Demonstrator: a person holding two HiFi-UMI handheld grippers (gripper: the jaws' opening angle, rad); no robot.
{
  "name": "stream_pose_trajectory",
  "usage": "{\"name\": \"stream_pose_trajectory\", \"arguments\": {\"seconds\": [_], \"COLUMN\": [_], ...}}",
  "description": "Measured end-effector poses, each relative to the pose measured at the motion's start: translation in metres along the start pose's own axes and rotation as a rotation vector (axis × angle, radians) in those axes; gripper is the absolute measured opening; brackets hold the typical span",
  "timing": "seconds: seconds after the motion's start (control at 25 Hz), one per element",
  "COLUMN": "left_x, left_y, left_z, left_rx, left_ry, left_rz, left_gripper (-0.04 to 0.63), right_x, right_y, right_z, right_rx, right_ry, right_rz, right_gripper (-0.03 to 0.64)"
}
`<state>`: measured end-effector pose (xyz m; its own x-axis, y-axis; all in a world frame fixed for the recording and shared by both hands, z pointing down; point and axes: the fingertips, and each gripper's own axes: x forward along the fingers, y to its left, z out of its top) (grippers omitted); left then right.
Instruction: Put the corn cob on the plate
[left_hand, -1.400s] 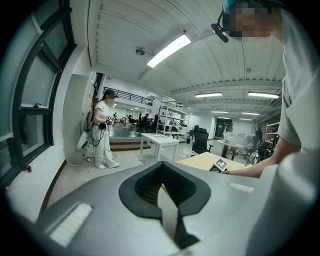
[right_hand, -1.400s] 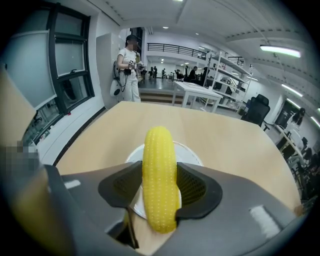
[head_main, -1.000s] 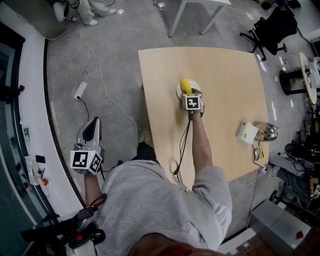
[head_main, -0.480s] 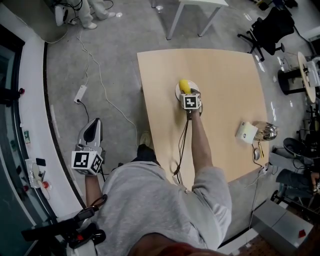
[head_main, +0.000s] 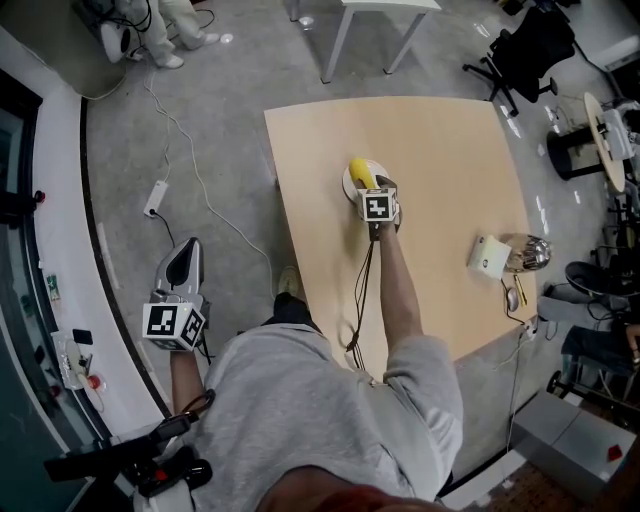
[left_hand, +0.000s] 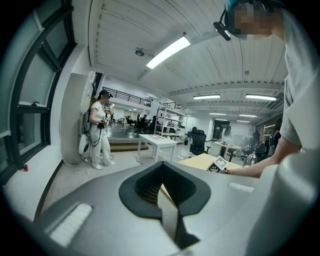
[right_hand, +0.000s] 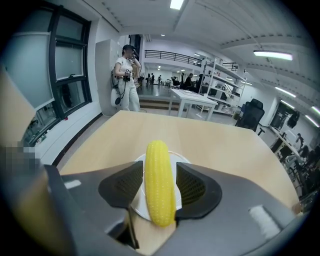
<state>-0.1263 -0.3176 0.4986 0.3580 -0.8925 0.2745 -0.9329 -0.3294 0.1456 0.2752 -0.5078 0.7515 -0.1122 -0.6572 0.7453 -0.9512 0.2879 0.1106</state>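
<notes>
As right hand-held gripper (right_hand: 160, 172) grips corn cob (right_hand: 160, 190), plate (right_hand: 179, 157) lies beneath.

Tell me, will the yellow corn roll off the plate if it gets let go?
It might roll a little: the corn cob is round like a log. The plate looks small and fairly flat, so it may not stop it. It seems stiff, sitting straight between the jaws of the right gripper.
</notes>
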Motion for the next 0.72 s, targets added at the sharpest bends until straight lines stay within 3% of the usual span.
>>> {"name": "stream_pose_trajectory", "arguments": {"seconds": [0.16, 0.72], "left_x": [0.005, 0.015], "left_y": [-0.006, -0.025], "left_z": [0.003, 0.011], "left_rx": [0.009, 0.037], "left_ry": [-0.007, -0.035], "left_rz": [-0.029, -0.128], "left_gripper": [0.02, 0.02], "right_x": [-0.018, -0.111], "right_y": [-0.003, 0.0], "right_z": [0.009, 0.024], "right_rx": [-0.011, 0.125], "right_ry": [-0.041, -0.229], "right_rz": [-0.015, -0.038], "right_gripper": [0.21, 0.2]}}
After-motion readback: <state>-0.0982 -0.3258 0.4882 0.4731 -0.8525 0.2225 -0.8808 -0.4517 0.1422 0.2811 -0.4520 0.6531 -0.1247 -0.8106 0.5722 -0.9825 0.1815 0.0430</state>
